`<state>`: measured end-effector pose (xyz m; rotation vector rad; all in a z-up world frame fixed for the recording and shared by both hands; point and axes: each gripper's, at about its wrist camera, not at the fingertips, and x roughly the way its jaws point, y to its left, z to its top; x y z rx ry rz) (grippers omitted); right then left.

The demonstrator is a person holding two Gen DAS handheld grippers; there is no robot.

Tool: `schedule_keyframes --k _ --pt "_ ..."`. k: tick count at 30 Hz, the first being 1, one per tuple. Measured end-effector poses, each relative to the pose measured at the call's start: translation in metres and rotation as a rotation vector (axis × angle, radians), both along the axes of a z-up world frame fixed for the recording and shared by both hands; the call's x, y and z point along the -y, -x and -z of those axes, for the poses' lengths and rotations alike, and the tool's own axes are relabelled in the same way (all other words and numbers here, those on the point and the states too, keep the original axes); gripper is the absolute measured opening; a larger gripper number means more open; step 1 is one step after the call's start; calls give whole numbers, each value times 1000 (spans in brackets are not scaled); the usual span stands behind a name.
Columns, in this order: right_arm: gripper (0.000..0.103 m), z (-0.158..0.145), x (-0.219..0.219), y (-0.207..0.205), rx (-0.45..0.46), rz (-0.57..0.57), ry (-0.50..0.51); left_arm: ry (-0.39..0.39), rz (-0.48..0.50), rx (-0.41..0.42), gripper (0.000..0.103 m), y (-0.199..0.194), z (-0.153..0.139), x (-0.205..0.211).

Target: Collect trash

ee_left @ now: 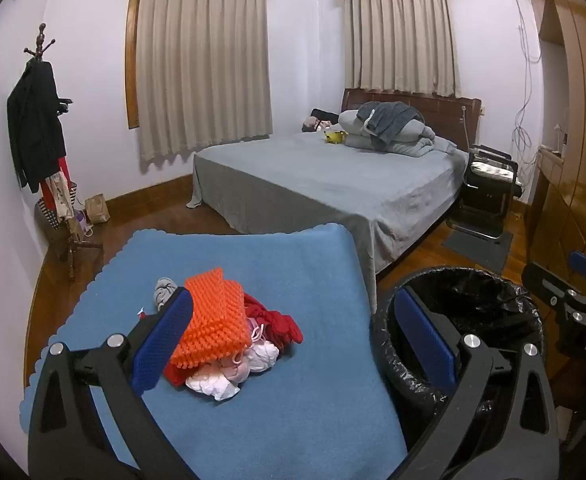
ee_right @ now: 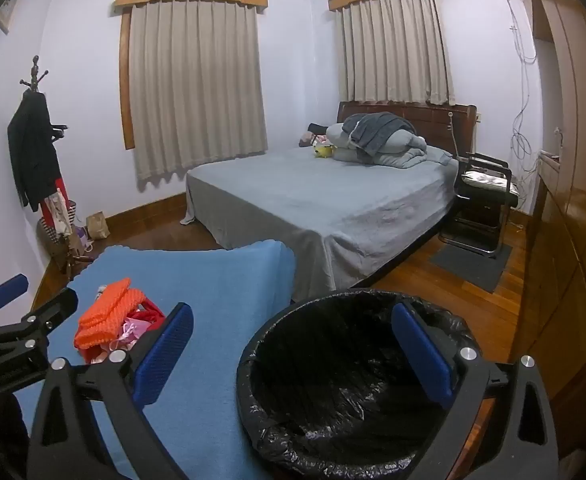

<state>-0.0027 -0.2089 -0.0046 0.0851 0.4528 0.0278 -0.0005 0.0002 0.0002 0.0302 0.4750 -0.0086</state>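
Note:
A pile of trash lies on a blue cloth-covered table (ee_left: 301, 400): an orange bumpy foam sheet (ee_left: 213, 324) on top, red scraps (ee_left: 281, 324), white and pink crumpled wrappers (ee_left: 233, 376) and a grey wad (ee_left: 165, 292). The pile also shows in the right wrist view (ee_right: 109, 316). A bin with a black liner (ee_right: 333, 392) stands right of the table, its liner showing in the left wrist view (ee_left: 473, 300). My left gripper (ee_left: 293, 344) is open, hovering just before the pile. My right gripper (ee_right: 293, 352) is open and empty above the bin's near rim.
A bed with a grey cover (ee_left: 333, 176) stands behind the table. A coat rack with clothes (ee_left: 41, 140) is at the left wall. A black chair (ee_left: 489, 184) stands by the bed. Wooden wardrobes (ee_right: 573, 200) line the right side.

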Motion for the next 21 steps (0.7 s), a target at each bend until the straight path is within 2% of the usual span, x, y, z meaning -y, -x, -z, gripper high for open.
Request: schedule_keyframes --k 21 --pt "97 0 1 2 3 1 -5 -5 -1 4 98 0 0 0"
